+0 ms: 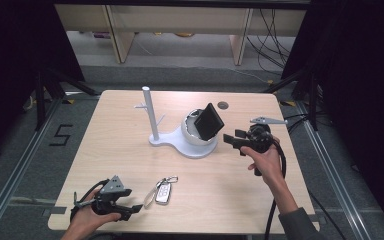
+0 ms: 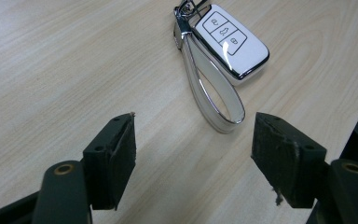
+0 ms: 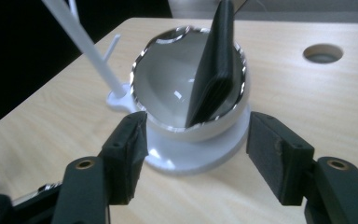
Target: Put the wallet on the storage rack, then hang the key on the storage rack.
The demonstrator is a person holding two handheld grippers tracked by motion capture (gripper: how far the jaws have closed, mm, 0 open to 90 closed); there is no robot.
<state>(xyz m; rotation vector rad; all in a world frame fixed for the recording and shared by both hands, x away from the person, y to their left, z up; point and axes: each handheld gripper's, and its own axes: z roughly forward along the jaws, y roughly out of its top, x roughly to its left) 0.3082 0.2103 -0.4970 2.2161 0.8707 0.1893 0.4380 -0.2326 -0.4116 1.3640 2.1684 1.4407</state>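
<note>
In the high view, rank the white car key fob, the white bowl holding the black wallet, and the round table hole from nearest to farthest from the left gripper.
From the left gripper:
1. White car key fob, just to its right.
2. White bowl holding the black wallet, mid-table.
3. Round table hole, near the far edge.

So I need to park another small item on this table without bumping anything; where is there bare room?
The far-left corner, left of the white stand's post, is bare wood. So is the near stretch between the key fob and the right forearm. It is crowded mid-table: the bowl holds a black wallet, with the right gripper beside it. The left gripper sits by the fob.
</note>
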